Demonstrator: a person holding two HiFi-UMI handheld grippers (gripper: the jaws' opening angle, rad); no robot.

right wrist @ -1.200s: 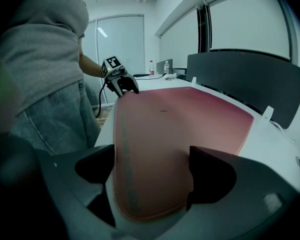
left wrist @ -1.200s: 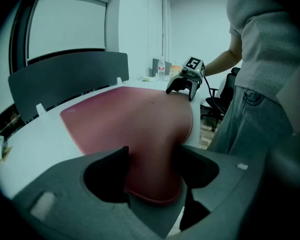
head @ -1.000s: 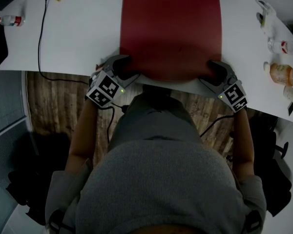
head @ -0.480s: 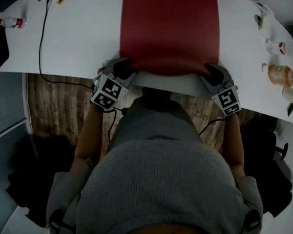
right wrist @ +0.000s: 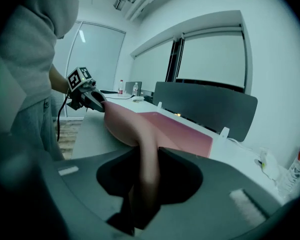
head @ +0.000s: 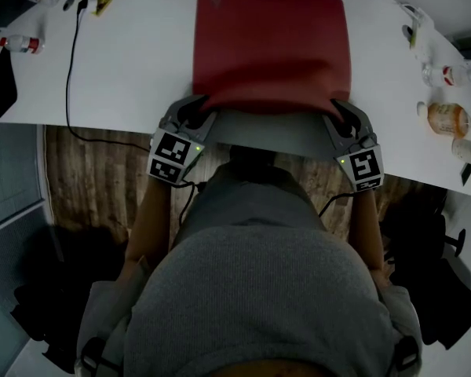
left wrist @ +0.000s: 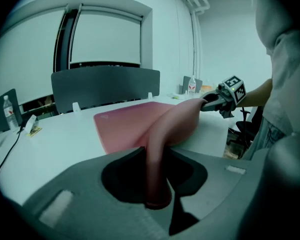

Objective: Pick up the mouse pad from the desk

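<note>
Both your left gripper [head: 195,113] and right gripper [head: 342,115] have just been closing and pinch the mouse pad [head: 271,45] by its lower corners; only gripper views show it curling off the desk [head: 125,69]

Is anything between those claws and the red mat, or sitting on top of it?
Nothing visible. The left gripper and right gripper have just closed on the mouse pad at its near corners; its top is bare.

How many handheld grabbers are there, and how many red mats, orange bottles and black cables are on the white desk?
Grippers: 2 (left gripper, right gripper)
Red mouse pad: 1
Orange bottle: 1
Black cable: 1
Total: 5
</note>
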